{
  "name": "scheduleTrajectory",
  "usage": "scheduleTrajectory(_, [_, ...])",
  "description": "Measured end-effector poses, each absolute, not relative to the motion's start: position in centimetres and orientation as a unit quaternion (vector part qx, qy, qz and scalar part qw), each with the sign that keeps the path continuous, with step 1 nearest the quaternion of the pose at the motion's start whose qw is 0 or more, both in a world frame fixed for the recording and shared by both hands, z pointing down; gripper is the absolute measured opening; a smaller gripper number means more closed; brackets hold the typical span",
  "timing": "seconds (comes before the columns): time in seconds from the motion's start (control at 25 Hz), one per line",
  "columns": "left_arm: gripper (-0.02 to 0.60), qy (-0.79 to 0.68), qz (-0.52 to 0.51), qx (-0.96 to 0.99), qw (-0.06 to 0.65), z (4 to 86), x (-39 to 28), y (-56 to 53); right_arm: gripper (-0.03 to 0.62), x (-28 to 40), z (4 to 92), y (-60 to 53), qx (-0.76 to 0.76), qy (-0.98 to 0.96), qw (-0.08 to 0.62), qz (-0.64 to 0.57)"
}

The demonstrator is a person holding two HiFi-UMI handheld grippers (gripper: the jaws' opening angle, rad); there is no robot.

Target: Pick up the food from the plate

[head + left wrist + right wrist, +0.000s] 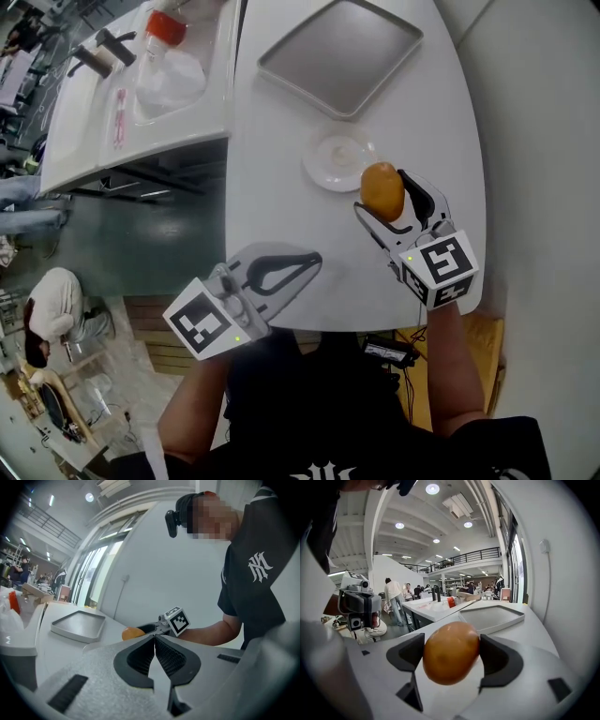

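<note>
My right gripper [386, 208] is shut on an orange-brown, egg-shaped piece of food [382, 190], lifted just off the near edge of the small white plate [330, 161]. The right gripper view shows the food [451, 652] clamped between both black pads. The plate looks bare apart from a faint smear. My left gripper [314, 262] hovers over the table's near left side, jaws shut with nothing between them; its pads [165, 656] meet in the left gripper view, where the food [132, 633] shows beyond them.
A grey metal tray [339, 54] lies at the back of the white table [281, 187]. To the left stands another white counter with a red-capped clear bottle [165, 56] and black tools. People are in the background hall.
</note>
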State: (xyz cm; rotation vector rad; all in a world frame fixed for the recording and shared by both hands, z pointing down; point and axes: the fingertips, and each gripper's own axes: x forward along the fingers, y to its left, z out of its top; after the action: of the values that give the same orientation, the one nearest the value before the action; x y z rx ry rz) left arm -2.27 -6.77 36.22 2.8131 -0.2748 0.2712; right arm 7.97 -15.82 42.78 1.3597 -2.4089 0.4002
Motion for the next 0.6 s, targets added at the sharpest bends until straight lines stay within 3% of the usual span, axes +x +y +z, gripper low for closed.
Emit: scheduleTrajectory(0.6, [0.008, -0.136, 0.050, 0.982, 0.119, 30.0, -0.7, 2.2, 0.370, 10.2, 33.8, -1.6, 0.456, -0.873, 0.124, 0.120])
